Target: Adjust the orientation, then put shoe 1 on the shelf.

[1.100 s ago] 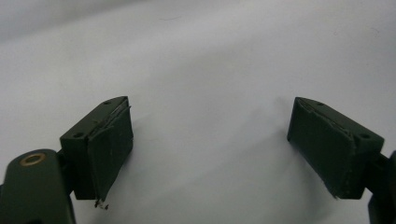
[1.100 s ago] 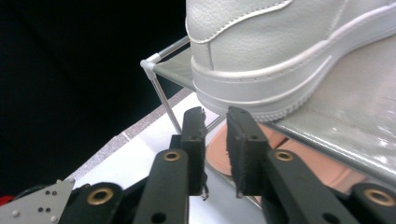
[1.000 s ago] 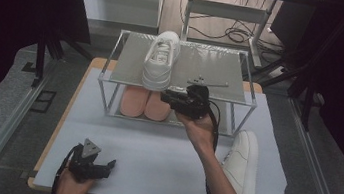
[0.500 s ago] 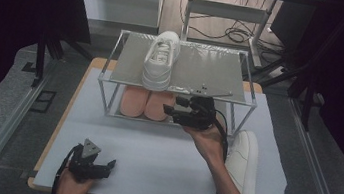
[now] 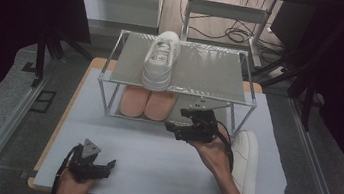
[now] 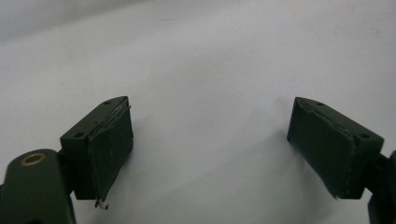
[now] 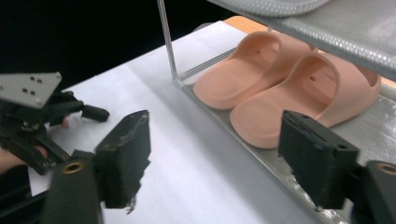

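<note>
A white sneaker (image 5: 160,60) stands on the top shelf of a metal rack (image 5: 208,74). Two pink slippers (image 5: 147,103) lie side by side on its lower shelf. My right gripper (image 5: 173,126) hovers just in front of the rack, pointing left. In the right gripper view the slippers (image 7: 280,88) lie just beyond my right gripper (image 7: 215,163), whose jaws have just been opening and have nothing between them. My left gripper (image 5: 105,165) rests near the table's front left. In its own view my left gripper (image 6: 210,149) stands open over bare white sheet.
A second white sneaker (image 5: 245,157) lies on the white sheet (image 5: 143,148) at the right, beside my right forearm. The rack's front post (image 7: 168,42) stands left of the slippers. Dark floor and rails flank the table.
My right hand has drawn back from the rack's front toward the near side and sunk lower, and its jaws stand wider apart. The left gripper has stayed put.
</note>
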`<action>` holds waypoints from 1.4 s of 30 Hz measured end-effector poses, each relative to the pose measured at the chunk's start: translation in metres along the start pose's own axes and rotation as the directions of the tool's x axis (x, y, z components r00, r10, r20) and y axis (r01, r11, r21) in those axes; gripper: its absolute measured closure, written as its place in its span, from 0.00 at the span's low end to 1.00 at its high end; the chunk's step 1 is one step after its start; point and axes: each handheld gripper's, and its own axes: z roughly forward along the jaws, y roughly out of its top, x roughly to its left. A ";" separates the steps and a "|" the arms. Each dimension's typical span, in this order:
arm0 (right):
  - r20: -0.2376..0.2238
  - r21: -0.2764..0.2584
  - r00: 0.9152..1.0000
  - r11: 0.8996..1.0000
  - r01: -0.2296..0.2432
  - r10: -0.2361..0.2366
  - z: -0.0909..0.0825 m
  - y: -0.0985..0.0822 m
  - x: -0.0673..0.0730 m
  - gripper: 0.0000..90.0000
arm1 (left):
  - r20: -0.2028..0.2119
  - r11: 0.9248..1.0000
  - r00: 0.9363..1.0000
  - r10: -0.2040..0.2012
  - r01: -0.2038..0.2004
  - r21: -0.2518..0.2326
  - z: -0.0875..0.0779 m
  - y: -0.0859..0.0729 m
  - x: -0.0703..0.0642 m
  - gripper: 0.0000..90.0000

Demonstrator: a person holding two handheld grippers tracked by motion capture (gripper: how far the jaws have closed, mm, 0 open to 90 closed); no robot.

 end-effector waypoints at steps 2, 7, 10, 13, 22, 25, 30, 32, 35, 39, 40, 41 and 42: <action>0.010 0.009 1.000 1.000 0.018 -0.018 0.000 -0.004 0.001 0.22 | -0.001 1.000 1.000 0.000 0.000 0.000 0.000 0.000 0.000 0.16; 0.018 0.036 0.997 0.997 0.071 -0.071 -0.002 -0.015 0.003 0.13 | -0.001 1.000 1.000 -0.001 0.001 -0.001 0.000 0.000 0.000 0.16; 0.017 0.055 0.996 0.994 0.090 -0.091 -0.003 -0.021 0.003 0.06 | -0.002 1.000 1.000 -0.001 0.001 -0.001 0.000 0.000 0.000 0.16; 0.019 0.063 0.994 0.993 0.103 -0.104 -0.005 -0.028 0.002 0.00 | -0.001 1.000 1.000 -0.001 0.001 -0.001 0.000 0.000 0.000 0.16; 0.013 0.079 0.997 0.994 0.076 -0.077 -0.015 -0.045 -0.001 0.00 | -0.002 1.000 1.000 -0.001 0.001 -0.001 0.000 0.000 0.000 0.16; 0.017 0.088 0.999 0.995 0.041 -0.043 -0.023 -0.052 -0.003 0.01 | -0.002 1.000 1.000 -0.002 0.002 -0.002 0.000 0.000 0.000 0.16; 0.018 0.103 1.000 0.995 0.014 -0.016 -0.031 -0.059 -0.005 0.02 | -0.003 1.000 1.000 -0.003 0.003 -0.003 0.000 0.000 0.000 0.16; 0.010 0.108 1.000 0.994 -0.013 0.012 -0.035 -0.063 -0.007 0.02 | -0.002 1.000 1.000 -0.003 0.003 -0.002 0.000 0.000 0.000 0.16; 0.021 0.128 0.999 0.991 -0.030 0.028 -0.043 -0.070 -0.009 0.02 | -0.003 1.000 1.000 -0.003 0.003 -0.003 0.000 0.000 0.000 0.16; 0.014 0.153 1.000 0.988 -0.030 0.028 -0.049 -0.076 -0.009 0.03 | -0.003 1.000 1.000 -0.003 0.003 -0.004 0.000 0.000 0.000 0.16; 0.012 0.161 1.000 0.987 -0.027 0.025 -0.051 -0.077 -0.009 0.03 | -0.003 1.000 1.000 -0.003 0.003 -0.004 0.000 0.000 0.000 0.16; 0.016 0.169 1.000 0.985 -0.021 0.019 -0.052 -0.078 -0.008 0.04 | -0.004 1.000 1.000 -0.003 0.003 -0.003 0.000 0.000 -0.001 0.16; 0.028 0.174 1.000 0.985 -0.017 0.012 -0.054 -0.079 -0.007 0.06 | -0.003 1.000 1.000 -0.003 0.003 -0.003 0.000 0.000 0.000 0.16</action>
